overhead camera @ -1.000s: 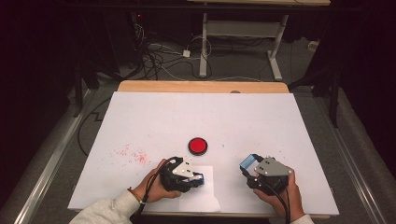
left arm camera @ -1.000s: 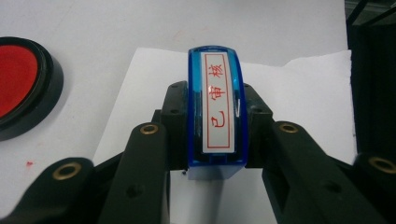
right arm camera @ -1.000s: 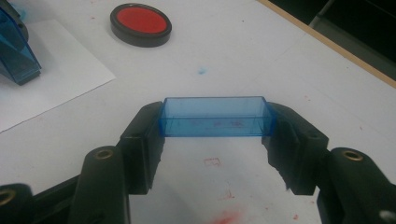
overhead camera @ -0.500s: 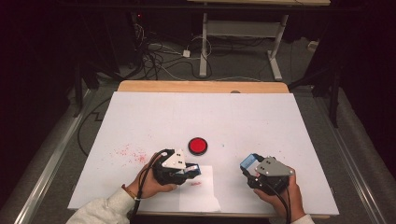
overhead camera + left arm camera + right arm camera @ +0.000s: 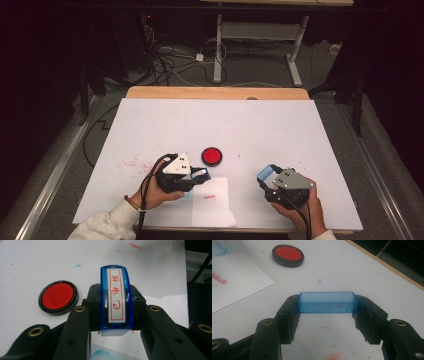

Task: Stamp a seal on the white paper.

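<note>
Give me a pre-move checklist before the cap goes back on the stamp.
1. Left gripper clamps the stamp: ok.
2. Right gripper holds the blue cap by its ends: ok.
3. Paper bears a red imprint: ok.
4. Ink pad lies apart from both grippers: ok.
5. Cap opening faces the stamp: cannot tell.
6. Stamp face free of wet ink: cannot tell.

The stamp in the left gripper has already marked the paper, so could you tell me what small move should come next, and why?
Probably bring the stamp toward the blue cap held by the right gripper, since a red print already lies on the paper.
</note>
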The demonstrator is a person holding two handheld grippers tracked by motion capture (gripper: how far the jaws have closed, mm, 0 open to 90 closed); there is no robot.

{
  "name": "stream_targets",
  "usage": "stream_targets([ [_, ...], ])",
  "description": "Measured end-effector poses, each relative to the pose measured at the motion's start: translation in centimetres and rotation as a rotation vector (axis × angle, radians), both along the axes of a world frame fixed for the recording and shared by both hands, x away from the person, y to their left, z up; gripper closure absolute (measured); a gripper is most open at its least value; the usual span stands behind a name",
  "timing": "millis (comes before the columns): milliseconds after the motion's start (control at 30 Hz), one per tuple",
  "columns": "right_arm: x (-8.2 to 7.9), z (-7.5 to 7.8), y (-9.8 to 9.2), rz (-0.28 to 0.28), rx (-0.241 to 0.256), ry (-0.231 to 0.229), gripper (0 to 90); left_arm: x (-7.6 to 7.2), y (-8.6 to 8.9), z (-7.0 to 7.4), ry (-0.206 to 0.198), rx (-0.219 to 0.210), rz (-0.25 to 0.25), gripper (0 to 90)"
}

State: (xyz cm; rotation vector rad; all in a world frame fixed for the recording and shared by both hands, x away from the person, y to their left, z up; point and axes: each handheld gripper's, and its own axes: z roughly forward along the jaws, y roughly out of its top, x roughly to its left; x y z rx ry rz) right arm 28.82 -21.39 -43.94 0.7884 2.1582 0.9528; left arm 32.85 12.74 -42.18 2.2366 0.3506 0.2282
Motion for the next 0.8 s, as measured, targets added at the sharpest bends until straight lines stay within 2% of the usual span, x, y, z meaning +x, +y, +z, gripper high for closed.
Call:
stream_targets([
  [800,0.5,-0.1,0.0,-0.003,0.002,0.007,40.4,0.7,1.5,0.3,-0.005,-0.032,0.076,67.6],
])
